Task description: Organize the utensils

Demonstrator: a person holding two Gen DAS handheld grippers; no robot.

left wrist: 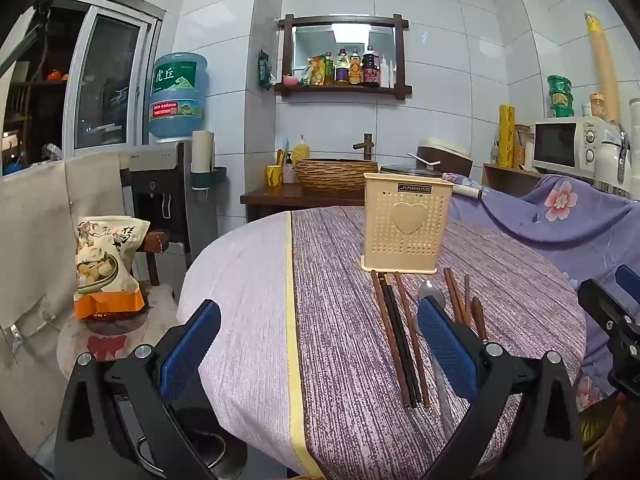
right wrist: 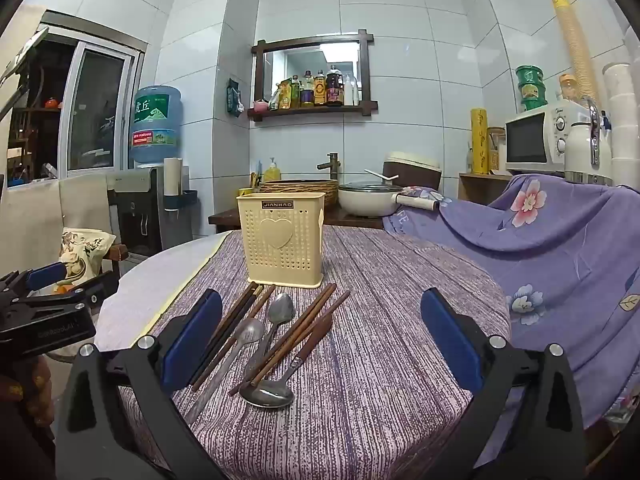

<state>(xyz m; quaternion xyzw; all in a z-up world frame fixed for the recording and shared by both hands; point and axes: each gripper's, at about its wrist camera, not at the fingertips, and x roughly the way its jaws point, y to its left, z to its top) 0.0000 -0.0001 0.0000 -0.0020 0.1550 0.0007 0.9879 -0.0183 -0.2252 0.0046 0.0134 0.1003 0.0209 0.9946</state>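
Right wrist view: the round worktop (right wrist: pixel 380 360) spreads beneath my grippers, draped in a purple cloth with a streaked, woven-looking grain and a pale yellow stripe along its left part. Ahead of my right gripper (right wrist: pixel 320 336), slightly left of its middle line, stands the utensil holder (right wrist: pixel 285 240), a cream plastic box, upright, perforated with small holes and embossed with a heart. Between that holder and my right gripper lie the utensils, flat on the cloth: dark and brown wooden chopsticks (right wrist: pixel 236 328) fanned beside my left finger, a second brown pair (right wrist: pixel 304 332) towards the middle, two dull metal spoons (right wrist: pixel 280 310) with oval bowls, and a wooden-handled spoon (right wrist: pixel 268 394) nearest me, bowl shiny. My right gripper is spread wide, blue ribbed pads apart, holding nothing. My left gripper (left wrist: pixel 320 344) is likewise spread wide and empty, and the chopsticks lie just inside its right finger.
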